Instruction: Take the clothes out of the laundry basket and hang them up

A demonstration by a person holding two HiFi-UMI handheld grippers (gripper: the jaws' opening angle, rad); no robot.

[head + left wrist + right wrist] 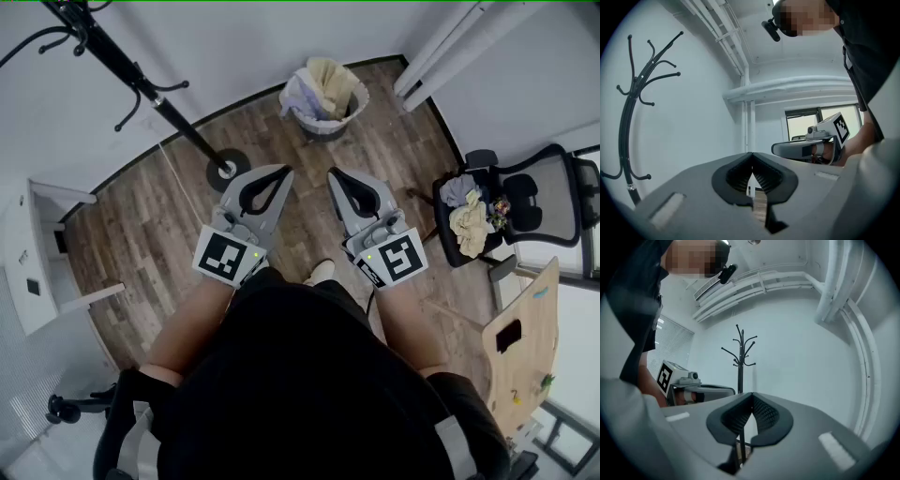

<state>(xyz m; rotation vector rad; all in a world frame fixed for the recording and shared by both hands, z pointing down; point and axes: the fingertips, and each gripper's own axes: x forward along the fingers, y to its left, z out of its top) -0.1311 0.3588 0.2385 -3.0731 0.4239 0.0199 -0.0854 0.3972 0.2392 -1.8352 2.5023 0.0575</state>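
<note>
A round laundry basket [325,97] full of pale clothes stands on the wood floor by the far wall. A black coat stand [141,84] rises at the left, its round base [227,170] on the floor; it also shows in the left gripper view [629,112] and the right gripper view [740,357]. My left gripper [281,172] and right gripper [335,174] are held side by side in front of me, both shut and empty, tips pointing toward the basket. Each one appears in the other's view: the right gripper [806,149] and the left gripper [701,391].
A black office chair [511,208] at the right carries a heap of clothes [472,220]. A wooden board [518,349] leans at the lower right. A white cabinet [33,267] stands at the left wall. White pipes [450,52] run down the far right corner.
</note>
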